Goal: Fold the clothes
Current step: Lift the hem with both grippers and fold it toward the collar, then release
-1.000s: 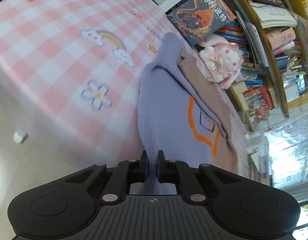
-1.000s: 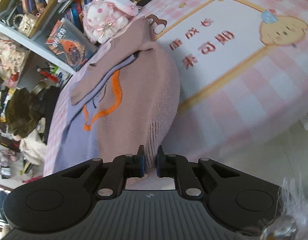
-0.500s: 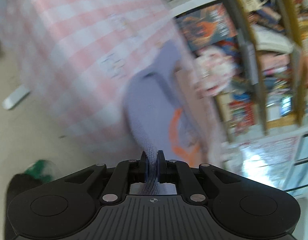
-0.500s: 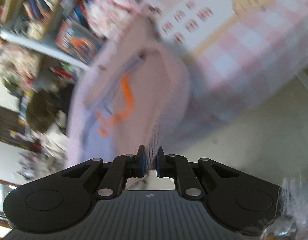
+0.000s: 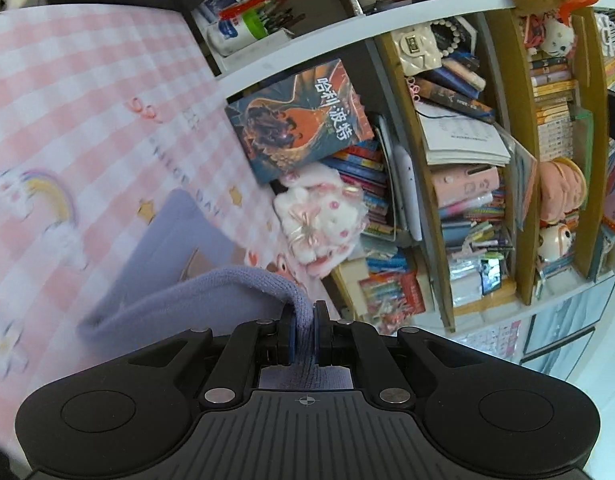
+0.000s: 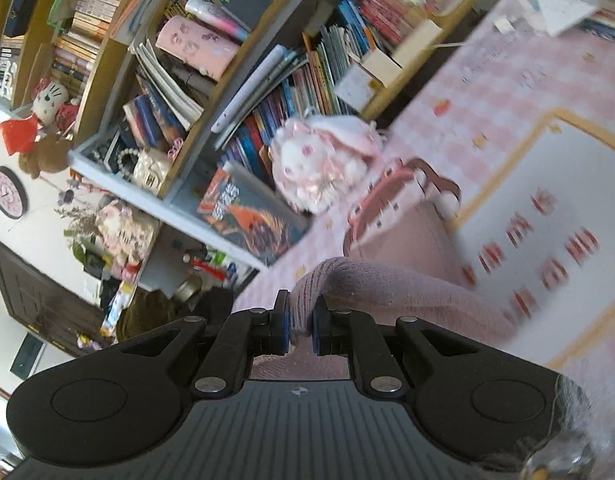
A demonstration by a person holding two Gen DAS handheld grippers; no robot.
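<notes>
Sweater (image 5: 179, 280) lies on bed (image 5: 67, 120), near edge pinched betw both grippers: left gripper (image 5: 303, 330) on one end, right gripper (image 6: 299, 326) on the other. Plush (image 5: 319, 224) sits on bed just behind sweater, against bookshelf (image 5: 467, 140). Big book (image 5: 299, 120) leans in shelf, left of plush in left view.
</notes>
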